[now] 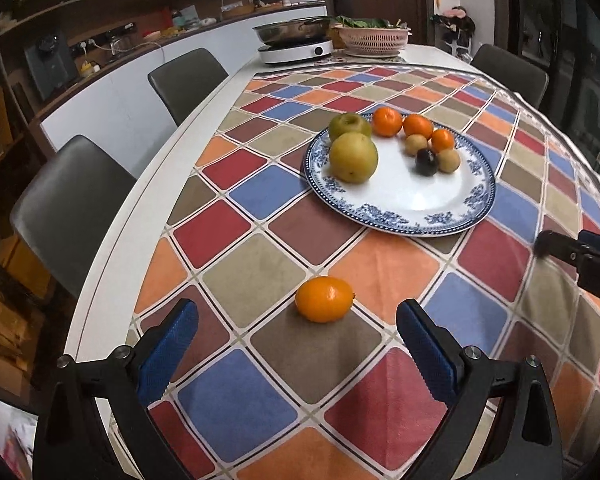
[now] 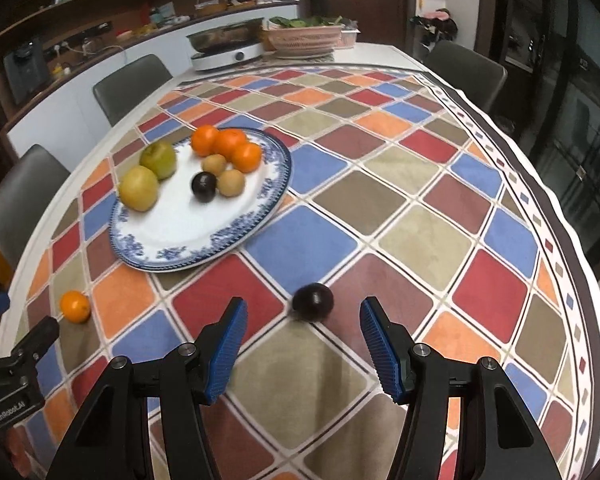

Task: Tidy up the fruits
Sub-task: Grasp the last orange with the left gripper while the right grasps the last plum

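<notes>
On the blue-rimmed plate most fruit already sits grouped, while a small orange and a dark plum remain on the tabletop, each just ahead of the left gripper and right gripper, jaws apart and empty.

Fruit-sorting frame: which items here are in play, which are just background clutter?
In play:
- loose orange on the cloth, ahead of the open left gripper
- loose dark fruit, ahead of the open right gripper
- blue-rimmed plate holding the other fruit

Background:
- pan on the cooker
- pink basket of greens
- chairs
</notes>
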Motion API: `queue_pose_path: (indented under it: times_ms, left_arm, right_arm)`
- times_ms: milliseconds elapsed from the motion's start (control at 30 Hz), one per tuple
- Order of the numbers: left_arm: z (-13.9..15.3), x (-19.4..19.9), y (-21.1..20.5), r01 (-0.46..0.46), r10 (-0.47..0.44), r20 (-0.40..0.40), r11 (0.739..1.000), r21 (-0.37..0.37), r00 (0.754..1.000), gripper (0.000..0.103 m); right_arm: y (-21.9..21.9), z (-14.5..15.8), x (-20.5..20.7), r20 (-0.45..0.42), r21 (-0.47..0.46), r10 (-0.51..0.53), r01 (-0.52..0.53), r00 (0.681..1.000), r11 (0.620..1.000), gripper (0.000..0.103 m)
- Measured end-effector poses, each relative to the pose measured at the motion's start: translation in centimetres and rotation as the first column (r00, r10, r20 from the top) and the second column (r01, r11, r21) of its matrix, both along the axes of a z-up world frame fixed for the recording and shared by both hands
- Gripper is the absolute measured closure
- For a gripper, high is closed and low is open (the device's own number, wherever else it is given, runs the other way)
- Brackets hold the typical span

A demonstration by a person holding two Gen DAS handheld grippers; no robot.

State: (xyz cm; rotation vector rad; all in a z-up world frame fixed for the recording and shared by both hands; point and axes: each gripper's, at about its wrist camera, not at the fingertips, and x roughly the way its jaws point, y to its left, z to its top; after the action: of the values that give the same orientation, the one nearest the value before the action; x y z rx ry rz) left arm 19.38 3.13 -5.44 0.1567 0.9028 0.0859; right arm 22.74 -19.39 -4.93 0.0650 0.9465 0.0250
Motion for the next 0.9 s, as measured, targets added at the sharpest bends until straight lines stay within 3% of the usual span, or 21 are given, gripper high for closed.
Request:
queue_pose_path:
  times_ms: [200,467,633,900]
  left_arm:
    - [-1.2,0.8,0.9,-0.018,0.018,-0.016,0.999,-0.034,1.000,0.003]
    - [-2.8,1.7,1.8,-0.035,0.027,-0.069,0.992,-0.120,0.997,0.028]
    - [-2.9,2.2,1.3,-0.004,-0.004,-0.060,0.991,-0.132,0.998,0.036]
    - [-3.6,2.9,1.3,0.003,-0.020,-0.091,0.983,-0.184,0.996,0.062]
  right_arm:
    - [0.2,-1.4,0.7,-0.020,-0.034,-0.010,0.009,1.000,0.999,0.044]
    - [1.3,-2.5,1.7,-0.023,-0.108,0.020,-0.023,1.000,0.994,0.051]
    - [1.0,-3.0,2.0,-0.044,-0.090,0.015,-0.019,0.999,0.996,0.057]
    - [1.1,-3.2,2.2,-0.043,-0.070,0.034,-0.037,0.998,0.997,0.070]
